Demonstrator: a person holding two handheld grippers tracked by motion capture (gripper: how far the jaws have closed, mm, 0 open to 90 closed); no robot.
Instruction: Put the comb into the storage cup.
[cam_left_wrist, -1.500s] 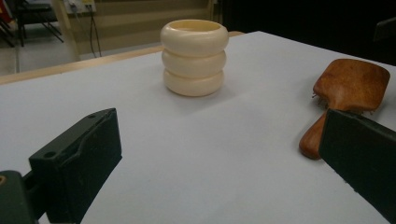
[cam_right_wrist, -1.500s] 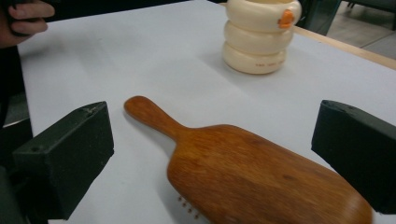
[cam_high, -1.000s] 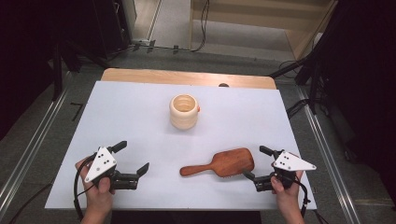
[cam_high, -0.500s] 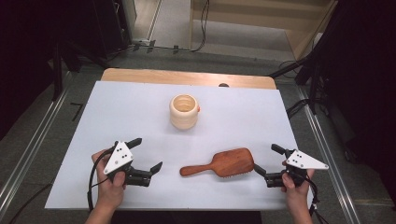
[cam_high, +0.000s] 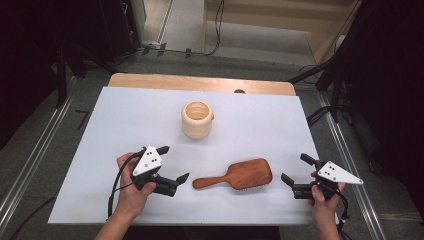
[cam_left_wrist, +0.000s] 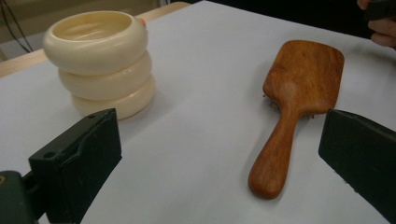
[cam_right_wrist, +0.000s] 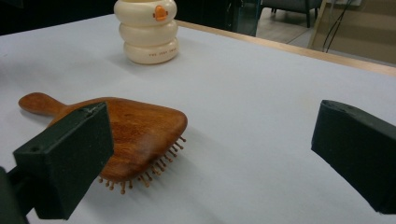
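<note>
Hairbrush (cam_high: 235, 175) of brown wood lay bristles down between the two grippers, its handle tip just beside the left gripper (cam_high: 172, 162), whose jaws stood wide apart. The right gripper (cam_high: 296, 169), jaws likewise spread, sat near the brush head without touching it, and a cream ringed pot (cam_high: 197, 119) stood well beyond both.

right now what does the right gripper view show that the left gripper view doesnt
Right gripper view alone: the brown wooden paddle hairbrush lies bristles down, its pins poking out under the head, and the cream ribbed three-ring pot carries an orange badge and small print.

Left gripper view alone: the pot's open mouth, the brush handle's rounded end pointing at the camera, and part of the person's other hand at the top right corner.

Both: brush, pot, the white table cover, and each hand-held gripper's own black jaws spread wide.
</note>
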